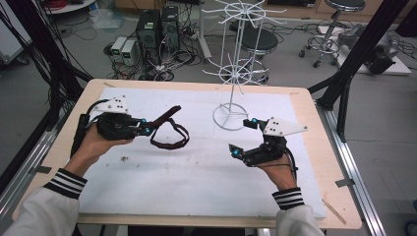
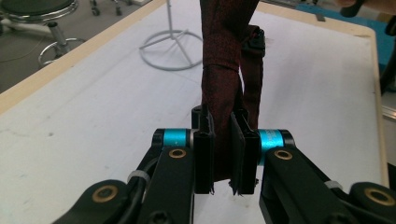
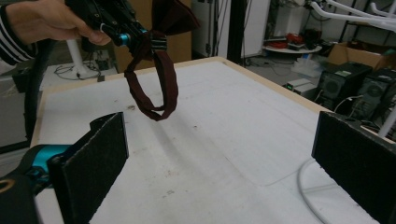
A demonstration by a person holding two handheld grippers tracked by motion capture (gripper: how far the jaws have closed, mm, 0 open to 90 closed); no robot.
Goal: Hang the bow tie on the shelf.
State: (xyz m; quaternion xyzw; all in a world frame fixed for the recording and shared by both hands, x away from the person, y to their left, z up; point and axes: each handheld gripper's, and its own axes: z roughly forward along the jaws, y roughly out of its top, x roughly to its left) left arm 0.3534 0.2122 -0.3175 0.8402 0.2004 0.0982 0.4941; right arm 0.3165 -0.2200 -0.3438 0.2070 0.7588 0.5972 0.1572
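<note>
Striped cuffs and two hands at the bottom edge of the high view, each gripping a claw. Left claw (image 1: 146, 129) at centre-left of that frame, clamped shut on one end of a dark red fabric strap (image 1: 169, 132); in the left gripper view, pads pinched tight on the doubled cloth low in the frame, strap (image 2: 223, 70) rising up the middle toward a small black buckle or slider, hard to make out for certain. Seen from the right gripper view, strap (image 3: 156, 88) hanging in the upper left as a limp loop below the left claw (image 3: 128, 37), lowest bend close over the white-covered desk (image 1: 196, 167), possibly just clear of it.

Right claw (image 1: 242, 136) at centre-right of the high view, spread wide and holding nothing, well apart from the loop. White wire rack (image 1: 236, 64) standing on its ring base in the upper middle, behind both claws.

Judged from the sag: light, soft, no stiffness at all, bound to swing and fold with any motion. Woven surface likely grippy enough against the pads, not fragile. Best second hold probably on the flat run of the loop opposite the clamped end, away from the hard buckle, pinched across the flat face rather than the edge, so as to stretch the loop open.
</note>
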